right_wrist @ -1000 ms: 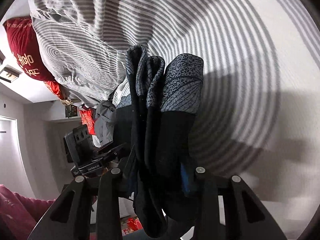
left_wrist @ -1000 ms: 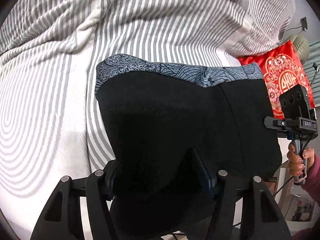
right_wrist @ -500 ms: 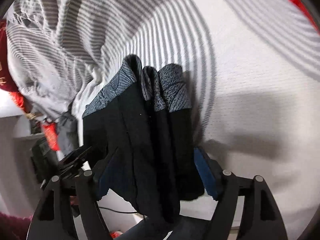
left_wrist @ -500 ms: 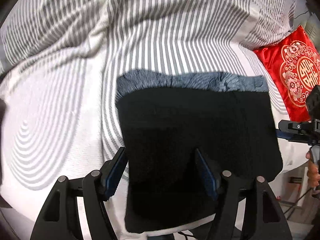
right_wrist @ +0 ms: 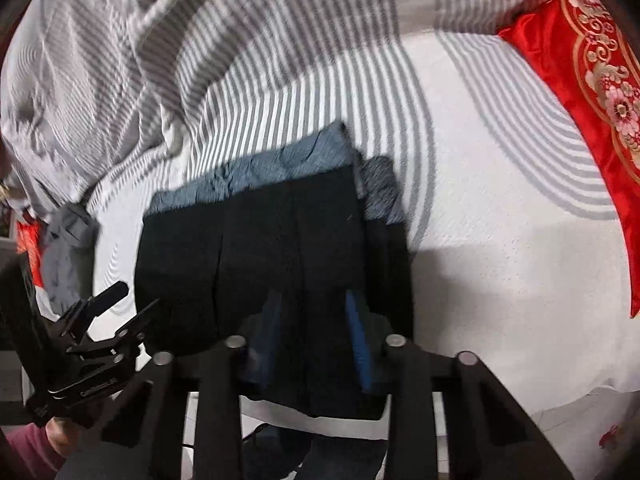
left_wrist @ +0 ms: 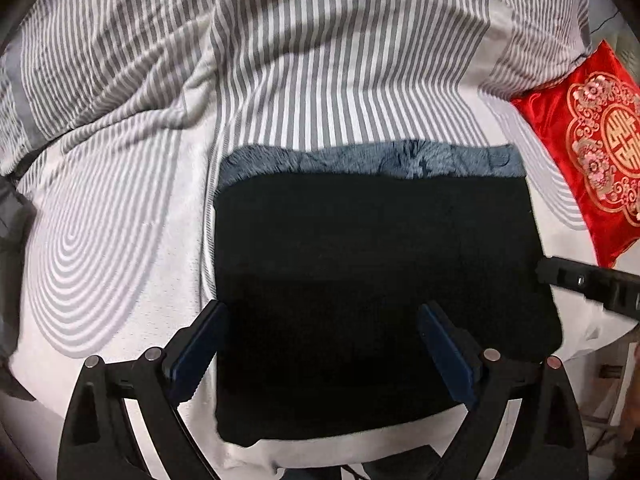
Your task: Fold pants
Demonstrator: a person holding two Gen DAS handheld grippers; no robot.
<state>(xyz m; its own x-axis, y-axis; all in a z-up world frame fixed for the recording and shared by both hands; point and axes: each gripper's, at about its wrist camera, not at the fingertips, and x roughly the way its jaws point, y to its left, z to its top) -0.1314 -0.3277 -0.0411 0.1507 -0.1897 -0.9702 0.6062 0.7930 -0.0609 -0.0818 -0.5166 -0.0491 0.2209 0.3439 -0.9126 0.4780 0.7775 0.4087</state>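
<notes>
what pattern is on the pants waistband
Blue-grey with a dark, leaf-like print on the waistband; clearest in the left wrist view.

Red cushion (left_wrist: 592, 136) cut off rightward

Left wrist view: close above bed edge, looking down and forward along left gripper (left_wrist: 320, 340) fingers, over folded pants (left_wrist: 376, 280) toward striped bedding (left_wrist: 304, 80).

Right wrist view: same close height, off to right, along right gripper (right_wrist: 314, 332) — angled leftward across pants (right_wrist: 256, 264).

Shared: pants, striped bedding (right_wrist: 256, 80), red cushion (left_wrist: 592, 136) (right_wrist: 592, 104) at right — each view catches other gripper at its edge.
</notes>
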